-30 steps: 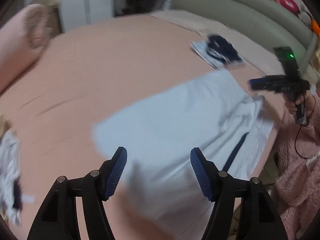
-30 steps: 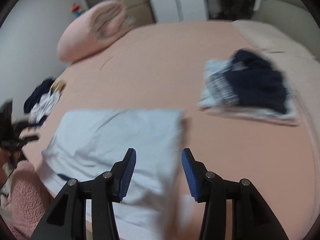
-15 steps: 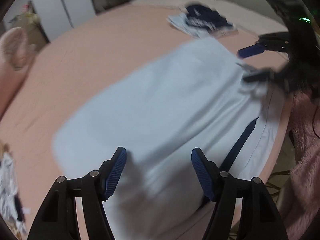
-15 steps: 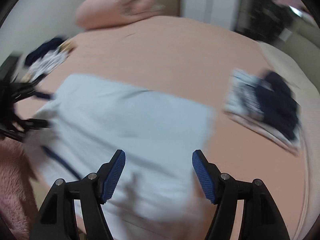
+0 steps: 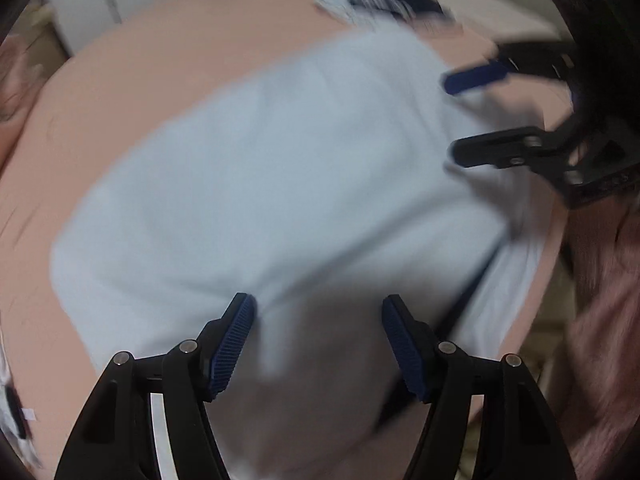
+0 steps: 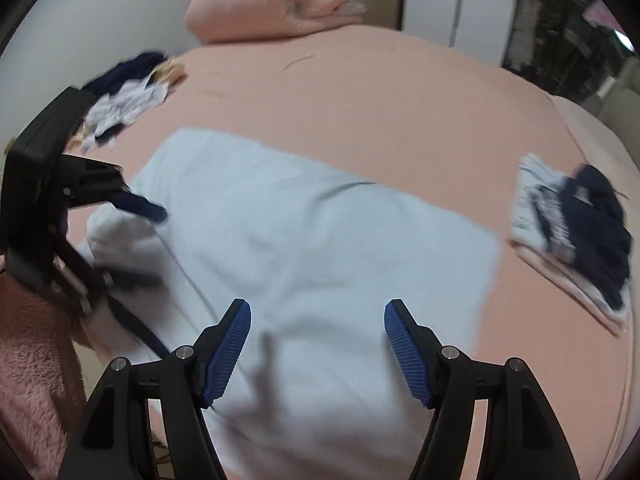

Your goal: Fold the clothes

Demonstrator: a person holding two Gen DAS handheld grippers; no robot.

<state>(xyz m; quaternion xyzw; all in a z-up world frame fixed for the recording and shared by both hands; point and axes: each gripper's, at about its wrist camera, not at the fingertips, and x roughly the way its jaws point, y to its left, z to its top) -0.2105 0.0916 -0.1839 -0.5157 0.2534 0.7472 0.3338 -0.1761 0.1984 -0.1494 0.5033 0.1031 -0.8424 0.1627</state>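
Writing on folded clothes [image 6: 568, 220] unreadable.

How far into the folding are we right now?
Done: a folded stack sits at the far side of the bed. In hand: the light blue garment lies spread flat; the left gripper and right gripper are open over it, gripping nothing. Left: folding it, then the crumpled pile near the pink pillow.
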